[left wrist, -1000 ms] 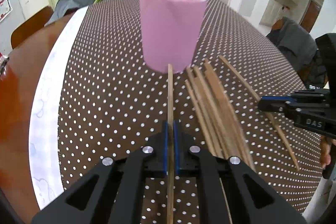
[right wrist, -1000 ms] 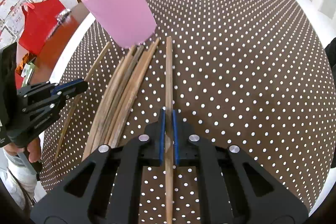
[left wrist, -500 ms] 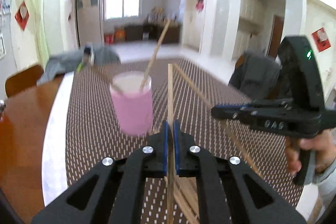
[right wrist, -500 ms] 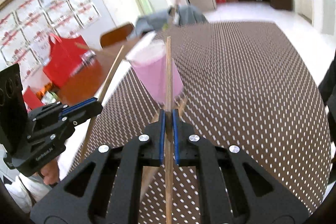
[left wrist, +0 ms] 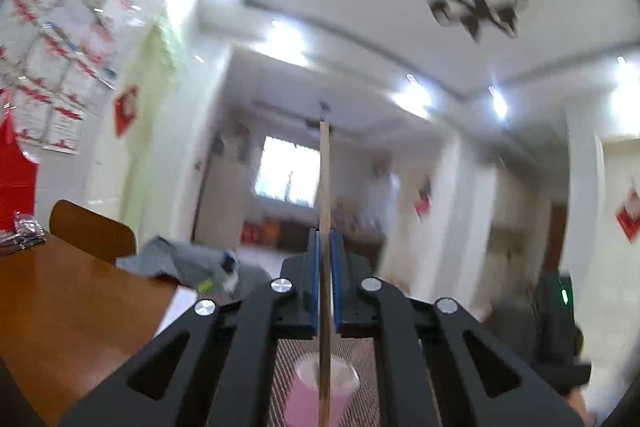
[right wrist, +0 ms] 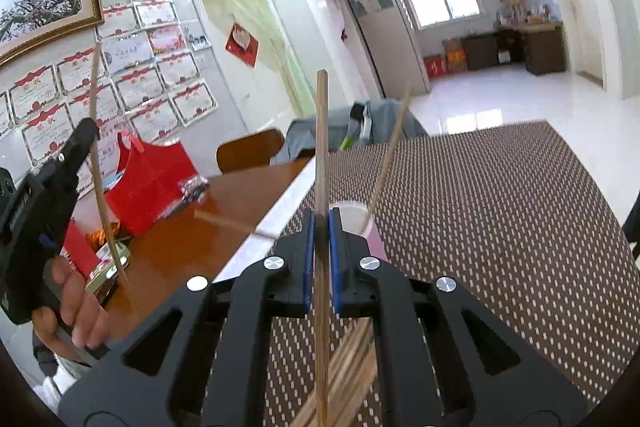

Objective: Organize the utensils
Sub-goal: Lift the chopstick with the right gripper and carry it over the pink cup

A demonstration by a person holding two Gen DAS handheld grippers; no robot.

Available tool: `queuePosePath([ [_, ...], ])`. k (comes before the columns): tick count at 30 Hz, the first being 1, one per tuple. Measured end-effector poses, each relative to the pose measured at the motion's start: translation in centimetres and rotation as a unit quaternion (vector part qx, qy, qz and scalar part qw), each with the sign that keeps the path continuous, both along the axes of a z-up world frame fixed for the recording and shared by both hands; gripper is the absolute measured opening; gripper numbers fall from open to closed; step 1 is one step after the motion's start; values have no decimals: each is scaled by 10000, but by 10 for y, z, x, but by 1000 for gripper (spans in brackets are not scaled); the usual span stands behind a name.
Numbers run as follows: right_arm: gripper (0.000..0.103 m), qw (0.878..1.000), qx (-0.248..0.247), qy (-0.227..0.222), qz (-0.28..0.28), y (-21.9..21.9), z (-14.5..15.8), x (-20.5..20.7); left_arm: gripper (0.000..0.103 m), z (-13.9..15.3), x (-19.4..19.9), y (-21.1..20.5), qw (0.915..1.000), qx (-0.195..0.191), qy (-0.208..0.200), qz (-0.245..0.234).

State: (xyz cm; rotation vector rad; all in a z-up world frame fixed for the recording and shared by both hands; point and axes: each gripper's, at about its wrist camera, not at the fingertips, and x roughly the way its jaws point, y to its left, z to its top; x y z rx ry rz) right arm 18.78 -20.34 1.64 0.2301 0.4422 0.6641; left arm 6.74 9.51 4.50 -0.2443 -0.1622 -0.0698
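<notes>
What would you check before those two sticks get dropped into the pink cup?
1. Left gripper clamped on its chopstick: ok, blue pads shut on it.
2. Right gripper clamped on its chopstick: ok, pads shut on it.
3. Pink cup upright with an open mouth: ok, it stands on the dotted tablecloth.
4. Room left in the cup: ok, only two sticks lean in it.
5. Left chopstick's lower end lined up over the mouth: cannot tell, that end is out of view.
6. Loose chopsticks still waiting on the cloth: ok, piled near the right gripper.
</notes>
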Motion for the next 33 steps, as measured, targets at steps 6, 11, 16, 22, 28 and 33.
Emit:
queuePosePath([
  [6, 7, 9990, 138, -404, -152, 36, 12, 14, 5, -6, 45, 33, 9979, -653, 7, 20],
  [11, 7, 9959, 334, -747, -380, 54, 21, 33, 5, -11, 75, 37, 9961, -873, -38, -99],
  [16, 7, 9905, 422, -1163, -598, 72, 28, 49, 5, -20, 117, 42, 9942, -1051, 43, -231],
  [22, 7, 9854, 550, -1441, -727, 84, 24, 66, 5, -30, 152, 48, 9918, -1233, 111, -309],
  [28, 7, 9830, 562, -1587, -737, 94, 19, 75, 5, -39, 178, 47, 9895, -1346, 176, -502],
  [33, 7, 9830, 550, -1593, -726, 97, 12, 82, 5, -44, 190, 41, 9905, -1244, 248, -527],
])
